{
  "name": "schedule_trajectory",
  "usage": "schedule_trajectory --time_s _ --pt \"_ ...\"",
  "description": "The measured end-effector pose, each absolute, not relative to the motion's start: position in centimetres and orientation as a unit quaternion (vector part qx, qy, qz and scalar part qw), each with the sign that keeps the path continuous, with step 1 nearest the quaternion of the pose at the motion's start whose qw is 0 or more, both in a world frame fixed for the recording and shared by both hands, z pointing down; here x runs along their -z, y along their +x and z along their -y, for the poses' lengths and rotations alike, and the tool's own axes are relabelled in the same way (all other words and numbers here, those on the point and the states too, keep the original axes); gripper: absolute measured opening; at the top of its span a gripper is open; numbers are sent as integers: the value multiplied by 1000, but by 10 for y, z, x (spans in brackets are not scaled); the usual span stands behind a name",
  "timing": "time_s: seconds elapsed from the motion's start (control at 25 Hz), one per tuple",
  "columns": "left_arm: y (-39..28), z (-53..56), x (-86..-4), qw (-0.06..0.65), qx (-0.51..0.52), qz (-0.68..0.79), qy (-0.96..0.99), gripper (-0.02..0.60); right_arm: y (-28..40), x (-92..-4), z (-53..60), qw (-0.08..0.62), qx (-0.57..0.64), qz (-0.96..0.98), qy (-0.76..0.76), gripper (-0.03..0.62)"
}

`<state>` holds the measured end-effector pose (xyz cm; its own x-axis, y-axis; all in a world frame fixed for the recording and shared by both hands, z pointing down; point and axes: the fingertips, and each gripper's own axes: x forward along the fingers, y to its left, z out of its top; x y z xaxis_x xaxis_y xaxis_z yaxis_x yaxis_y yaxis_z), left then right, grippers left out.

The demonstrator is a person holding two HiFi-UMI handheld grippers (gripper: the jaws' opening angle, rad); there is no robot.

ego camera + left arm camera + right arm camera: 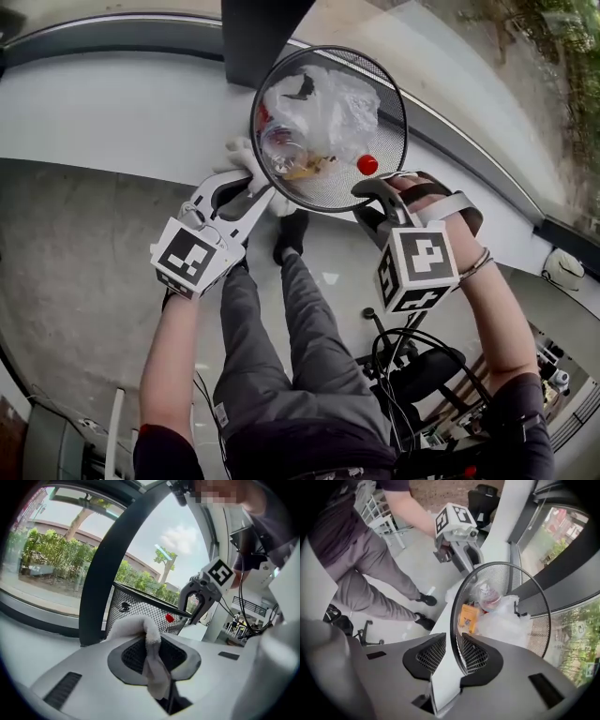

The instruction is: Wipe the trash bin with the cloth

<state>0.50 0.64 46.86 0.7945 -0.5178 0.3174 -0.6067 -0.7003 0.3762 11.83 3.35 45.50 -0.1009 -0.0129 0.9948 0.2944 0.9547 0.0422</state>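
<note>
A black mesh trash bin (323, 195) holding litter stands with a white ledge (112, 112) beneath it. The right claw (452, 641) straddles its rim, jaws apart. The left claw (151, 641) is clamped on a white cloth (140, 623) at the bin's outer wall.

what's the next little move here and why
Probably close the right tool on the trash bin's rim to steady it: the rim sits between its open jaws, ungripped, while the left tool holds the cloth by the mesh wall.
</note>
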Motion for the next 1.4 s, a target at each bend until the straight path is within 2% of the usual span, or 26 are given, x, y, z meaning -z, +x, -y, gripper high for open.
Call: schedule_trajectory --time_s 0.04,0.08,0.2,0.28,0.52,0.76,0.8,0.92,1.08,1.24,1.28,1.4 --pt "6 -7 -468 239 -95 306 917 54 118 -462 -33 669 115 729 -90 103" --pt "9 -9 -468 241 -94 303 917 54 116 -465 -35 669 102 731 -82 49" --pt "34 -22 -461 225 -96 261 934 54 101 -463 -35 654 59 752 -57 34" --pt "56 -32 -455 205 -105 230 946 54 88 -462 -35 647 24 761 -33 34" --pt "71 -44 -458 221 -93 216 947 54 50 -458 -29 623 -73 778 13 35" --pt "58 -42 -468 205 -125 229 943 54 64 -391 -32 528 -75 846 -17 55" --pt "47 -35 -466 217 -109 248 938 54 77 -384 -27 535 -55 843 -13 63" --pt "17 -10 -457 248 -58 305 918 54 121 -395 -8 612 63 788 -30 94" --pt "9 0 -455 227 -79 309 920 54 156 -424 -6 682 124 712 -114 163" --pt "11 0 -455 224 -79 308 921 54 157 -453 10 699 181 681 -122 160" --pt "11 0 -456 228 -78 310 920 54 155 -457 10 698 180 682 -122 127" --pt "13 -2 -457 233 -76 309 919 54 149 -460 5 695 156 693 -114 120"
